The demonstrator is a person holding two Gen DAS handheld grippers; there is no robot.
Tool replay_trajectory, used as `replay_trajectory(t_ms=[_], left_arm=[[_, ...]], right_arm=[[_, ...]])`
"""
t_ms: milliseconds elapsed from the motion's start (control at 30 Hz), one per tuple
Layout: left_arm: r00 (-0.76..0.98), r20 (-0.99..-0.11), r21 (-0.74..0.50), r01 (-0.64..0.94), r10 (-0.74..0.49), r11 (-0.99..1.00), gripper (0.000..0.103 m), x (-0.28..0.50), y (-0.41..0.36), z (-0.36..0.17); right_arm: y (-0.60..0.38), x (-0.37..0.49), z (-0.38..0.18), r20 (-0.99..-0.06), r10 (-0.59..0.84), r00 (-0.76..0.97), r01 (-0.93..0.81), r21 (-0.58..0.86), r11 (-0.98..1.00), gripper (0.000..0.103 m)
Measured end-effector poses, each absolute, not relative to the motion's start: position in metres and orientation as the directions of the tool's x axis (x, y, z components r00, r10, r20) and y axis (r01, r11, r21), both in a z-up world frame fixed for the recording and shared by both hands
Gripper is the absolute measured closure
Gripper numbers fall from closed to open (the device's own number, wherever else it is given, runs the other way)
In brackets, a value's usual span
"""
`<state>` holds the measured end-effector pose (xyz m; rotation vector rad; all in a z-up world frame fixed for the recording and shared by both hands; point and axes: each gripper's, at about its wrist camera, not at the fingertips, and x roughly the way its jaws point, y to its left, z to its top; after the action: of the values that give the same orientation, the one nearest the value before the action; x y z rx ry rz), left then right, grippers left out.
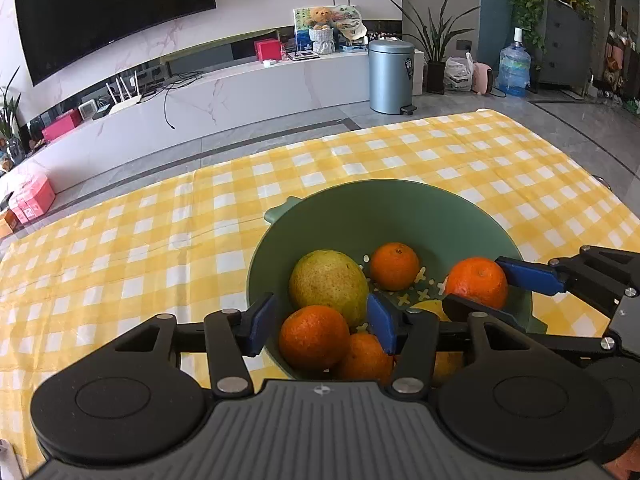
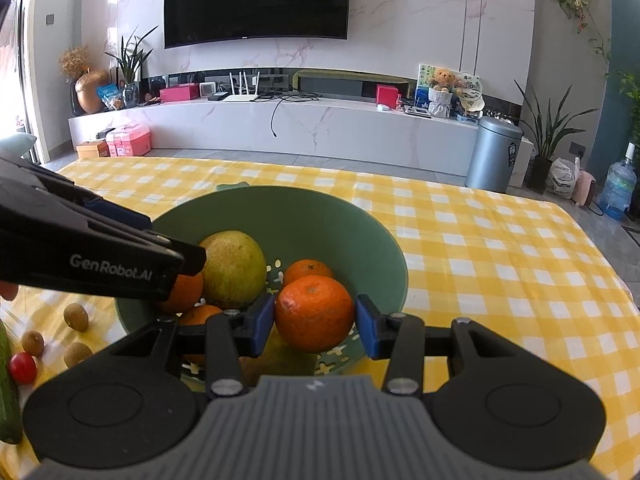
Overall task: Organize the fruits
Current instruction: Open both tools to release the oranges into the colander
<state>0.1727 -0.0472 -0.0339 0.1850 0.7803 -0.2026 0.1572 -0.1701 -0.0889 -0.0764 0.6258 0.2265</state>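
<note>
Green bowl (image 2: 376,248) holds pear, several oranges. Right gripper (image 2: 315,320) pinches orange (image 2: 314,312) over bowl; left gripper (image 1: 320,322) spread, empty. Kiwis (image 2: 76,316), tomato (left of bowl) remain outside.

This is a home living room. A large wall-mounted television (image 2: 256,0) hangs on marble-look panels above a long white media console (image 2: 280,128) carrying a router, boxes and a teddy bear (image 2: 442,80). Potted plants (image 2: 548,136), a pedal bin (image 2: 494,154) and a water jug (image 2: 622,188) stand at the right, behind a tabletop under yellow checked cloth (image 2: 480,240).
</note>
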Motion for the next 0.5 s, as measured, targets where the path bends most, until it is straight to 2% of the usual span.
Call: replay_trajectory(t_ms=[167, 233, 267, 500], left_arm=[[0.693, -0.713, 0.099, 0.251, -0.108, 0.963, 0.041, 0.166, -0.046, -0.028], [0.694, -0.711, 0.098, 0.250, -0.108, 0.963, 0.041, 0.163, -0.045, -0.025], [0.694, -0.712, 0.098, 0.250, -0.107, 0.963, 0.040, 0.161, -0.044, -0.023], [0.694, -0.713, 0.112, 0.257, -0.102, 0.960, 0.040, 0.144, -0.039, -0.014]], right_arm=[[-0.170, 0.156, -0.088, -0.585, 0.189, 0.789, -0.232, 0.001, 0.973, 0.060], [-0.170, 0.153, -0.086, -0.567, 0.187, 0.802, -0.228, -0.001, 0.974, 0.048], [-0.171, 0.151, -0.085, -0.556, 0.185, 0.810, -0.224, -0.002, 0.975, 0.046], [-0.169, 0.141, -0.077, -0.519, 0.184, 0.835, -0.222, -0.012, 0.975, 0.046]])
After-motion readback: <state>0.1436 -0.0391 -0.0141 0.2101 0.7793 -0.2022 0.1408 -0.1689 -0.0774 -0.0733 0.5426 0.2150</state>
